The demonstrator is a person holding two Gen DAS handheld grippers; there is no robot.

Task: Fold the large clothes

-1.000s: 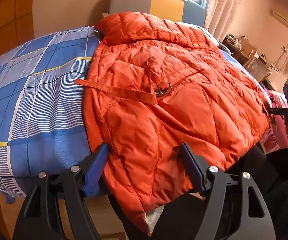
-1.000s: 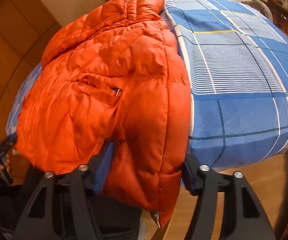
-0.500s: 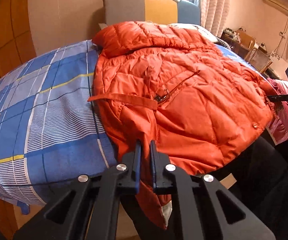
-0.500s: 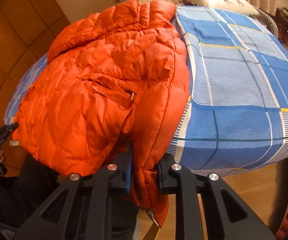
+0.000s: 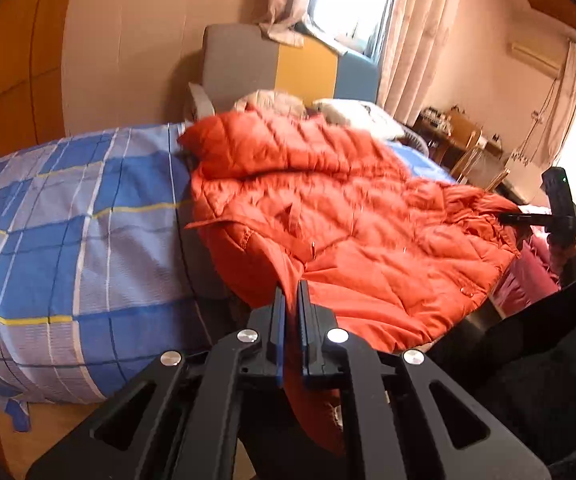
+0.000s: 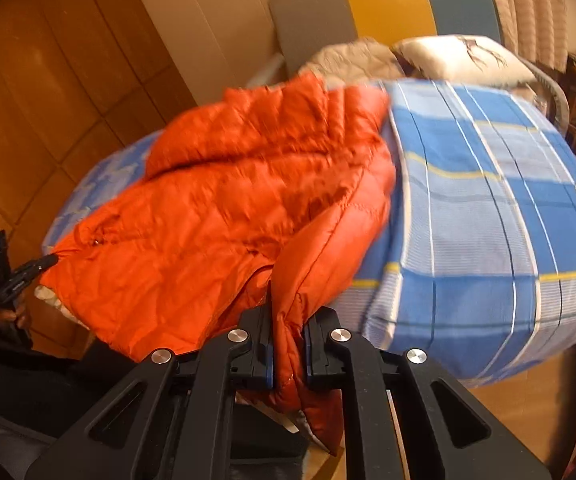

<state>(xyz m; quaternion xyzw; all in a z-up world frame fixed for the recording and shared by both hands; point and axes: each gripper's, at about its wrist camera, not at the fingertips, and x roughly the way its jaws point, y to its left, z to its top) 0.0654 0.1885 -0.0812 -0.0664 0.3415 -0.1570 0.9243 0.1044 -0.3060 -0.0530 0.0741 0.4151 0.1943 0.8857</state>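
An orange puffer jacket (image 5: pixel 348 220) lies spread on a bed with a blue checked cover (image 5: pixel 68 240). My left gripper (image 5: pixel 292 292) is shut on the jacket's near hem corner, and the cloth hangs down between its fingers. In the right wrist view, the jacket (image 6: pixel 228 200) has its other near corner bunched between the jaws of my right gripper (image 6: pixel 288 316), which are closing with the pads pressing on it. Each gripper also shows small in the other's view, the right gripper (image 5: pixel 528 218) and the left gripper (image 6: pixel 44 262), both at the jacket's edge.
A grey, yellow and blue headboard (image 5: pixel 288 72) and pillows (image 6: pixel 460 56) lie at the bed's far end. Wooden wardrobe panels (image 6: pixel 48 80) stand on the left. A cluttered desk (image 5: pixel 456 128) is by the curtained window. The person's dark clothing (image 5: pixel 548 360) fills the near side.
Both grippers went from open around the jacket's hem to shut on it. Both have risen, lifting the near edge off the bed, and the views now look further up the room.
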